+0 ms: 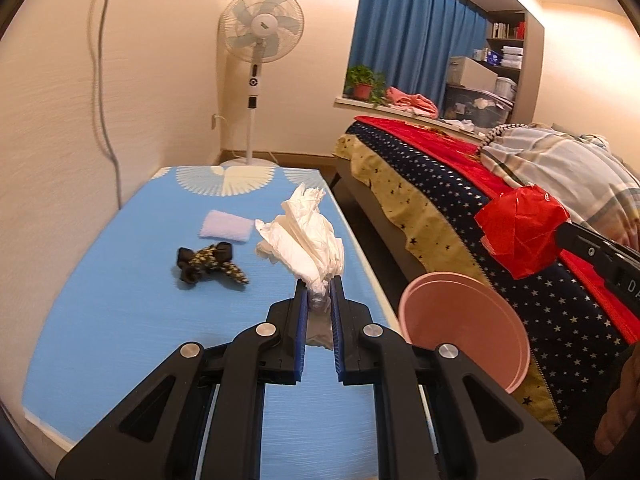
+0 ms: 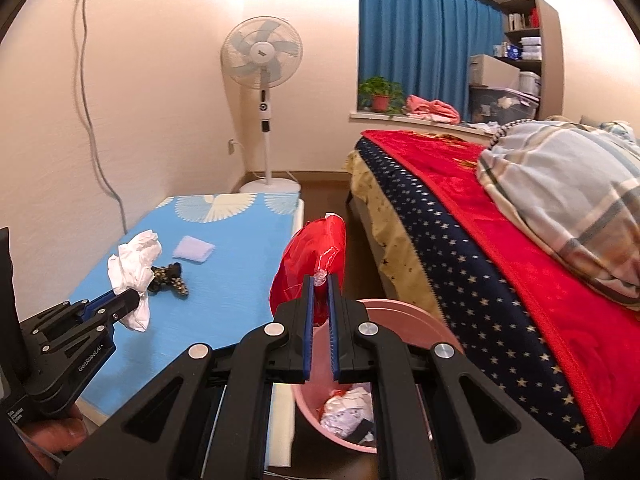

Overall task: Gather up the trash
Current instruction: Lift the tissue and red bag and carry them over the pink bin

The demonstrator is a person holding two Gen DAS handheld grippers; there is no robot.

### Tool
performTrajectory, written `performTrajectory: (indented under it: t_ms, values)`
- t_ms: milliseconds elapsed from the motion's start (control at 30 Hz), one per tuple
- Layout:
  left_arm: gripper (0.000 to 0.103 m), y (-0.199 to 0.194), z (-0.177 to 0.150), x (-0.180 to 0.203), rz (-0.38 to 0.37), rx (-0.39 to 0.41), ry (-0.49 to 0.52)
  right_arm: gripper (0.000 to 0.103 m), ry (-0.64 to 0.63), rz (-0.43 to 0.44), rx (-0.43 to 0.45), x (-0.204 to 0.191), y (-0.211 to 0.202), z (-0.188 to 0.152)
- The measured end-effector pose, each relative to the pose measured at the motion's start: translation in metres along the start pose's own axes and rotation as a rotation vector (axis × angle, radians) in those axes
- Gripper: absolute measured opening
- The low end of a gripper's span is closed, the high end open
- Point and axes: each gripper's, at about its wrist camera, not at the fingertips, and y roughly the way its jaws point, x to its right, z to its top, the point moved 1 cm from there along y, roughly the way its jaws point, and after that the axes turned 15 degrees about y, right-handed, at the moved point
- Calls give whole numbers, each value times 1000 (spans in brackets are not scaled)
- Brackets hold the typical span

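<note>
My left gripper (image 1: 319, 285) is shut on a crumpled white plastic bag (image 1: 304, 236), held above the blue mattress (image 1: 120, 280). The right wrist view shows the same left gripper (image 2: 134, 296) and white bag (image 2: 134, 268) at the left. My right gripper (image 2: 320, 280) is shut on a crumpled red plastic bag (image 2: 308, 268), held over the near rim of a pink bin (image 2: 404, 316) on the floor between mattress and bed. In the left wrist view the red bag (image 1: 520, 232) hangs above the pink bin (image 1: 460, 328). Crumpled trash (image 2: 344, 408) lies inside the bin.
On the mattress lie a dark patterned cloth (image 1: 208, 266) and a small folded pale towel (image 1: 226, 228). A bed (image 2: 480, 248) with a starred cover and red blanket stands at the right. A standing fan (image 1: 260, 40) is in the far corner, beside the window sill and blue curtain.
</note>
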Motion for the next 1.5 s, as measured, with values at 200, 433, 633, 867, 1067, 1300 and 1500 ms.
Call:
performTrajectory:
  t_ms: [200,433,633,867,1067,1300,1500]
  values:
    - [11,7,7,20,-36,14,26,7,20,-46,12,17,-5,3]
    - [11,16,13,44,-89,22,48,7,31,-100,27,35,-8,6]
    - [11,25,20,65,-132,29,70,7,51,-155,36,54,-10,9]
    - [11,39,24,82,-172,21,78,7,65,-205,47,70,-12,12]
    - [11,52,26,100,-209,12,93,7,87,-240,43,84,-10,13]
    - [11,64,25,113,-240,-1,106,7,117,-274,29,99,-3,11]
    - [11,75,24,121,-267,-17,119,7,126,-288,24,102,5,11]
